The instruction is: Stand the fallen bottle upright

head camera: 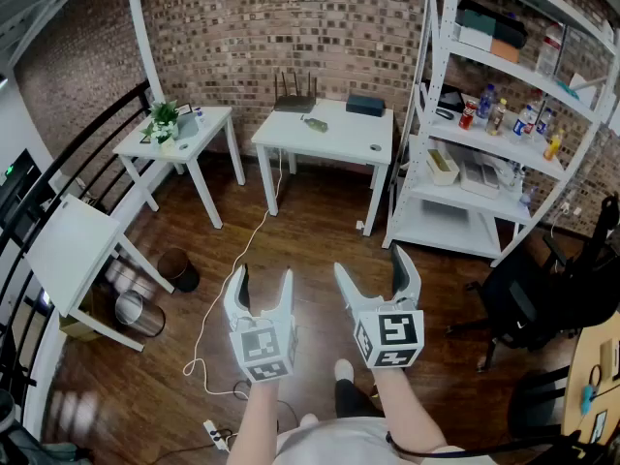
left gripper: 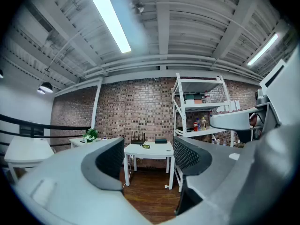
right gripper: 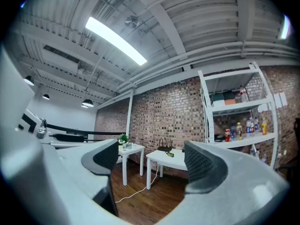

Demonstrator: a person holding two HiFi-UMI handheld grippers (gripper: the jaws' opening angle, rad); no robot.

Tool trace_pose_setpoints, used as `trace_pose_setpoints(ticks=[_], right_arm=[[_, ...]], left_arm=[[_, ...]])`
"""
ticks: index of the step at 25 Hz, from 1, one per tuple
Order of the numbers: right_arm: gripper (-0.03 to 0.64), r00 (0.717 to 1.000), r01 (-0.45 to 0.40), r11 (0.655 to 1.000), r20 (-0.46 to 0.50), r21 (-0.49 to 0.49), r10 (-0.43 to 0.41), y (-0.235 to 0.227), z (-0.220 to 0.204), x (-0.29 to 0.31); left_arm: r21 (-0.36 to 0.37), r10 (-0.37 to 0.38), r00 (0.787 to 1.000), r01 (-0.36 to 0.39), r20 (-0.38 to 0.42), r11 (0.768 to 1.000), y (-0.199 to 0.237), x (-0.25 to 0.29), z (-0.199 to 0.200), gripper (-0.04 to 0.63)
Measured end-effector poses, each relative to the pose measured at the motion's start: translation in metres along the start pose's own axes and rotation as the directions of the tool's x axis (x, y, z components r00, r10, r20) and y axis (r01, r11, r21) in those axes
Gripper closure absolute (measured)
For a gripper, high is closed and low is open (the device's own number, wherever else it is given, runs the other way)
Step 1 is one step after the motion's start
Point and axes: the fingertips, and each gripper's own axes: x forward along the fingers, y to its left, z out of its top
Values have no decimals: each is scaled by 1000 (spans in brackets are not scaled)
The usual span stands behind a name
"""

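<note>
Left tongs (head camera: 263, 277) and right tongs (head camera: 369, 264) level, side by side, jaws spread wide, nothing between. Bottle (head camera: 313, 123) lies on its side on white table (head camera: 339, 141), well ahead of both.

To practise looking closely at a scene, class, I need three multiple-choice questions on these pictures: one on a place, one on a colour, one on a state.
1. Where does the green bottle lie?
A on the floor
B on the middle white table
C on the shelf rack

2. What colour is the wall behind the tables?
A red-brown brick
B plain white
C blue tile

3. How do the right gripper jaws stand?
A shut on the bottle
B shut together, empty
C apart, with nothing between them

Answers:
1 B, as the head view shows it on that tabletop near the router.
2 A, as brick courses show in all views.
3 C, as only far floor and furniture show between the jaws.
</note>
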Motion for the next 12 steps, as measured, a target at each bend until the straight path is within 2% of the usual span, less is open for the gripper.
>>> trace_pose_setpoints(ticks=[2,4,9,12], right_arm=[[190,998,-42,996,-49,76,46,-9,-10,28],[190,992,-89,992,-80,93,97,-18,-14,56],[190,986,-164,984,-19,66,166,-43,6,128],[190,971,-228,969,-43,96,233,-45,-5,161]], left_arm=[[9,-7,999,8,-36,1000,-4,28,-7,247],[8,-5,999,6,-52,1000,-9,56,-10,247],[23,51,999,-52,19,998,-14,120,23,247],[16,86,996,-86,16,996,-13,148,21,253]])
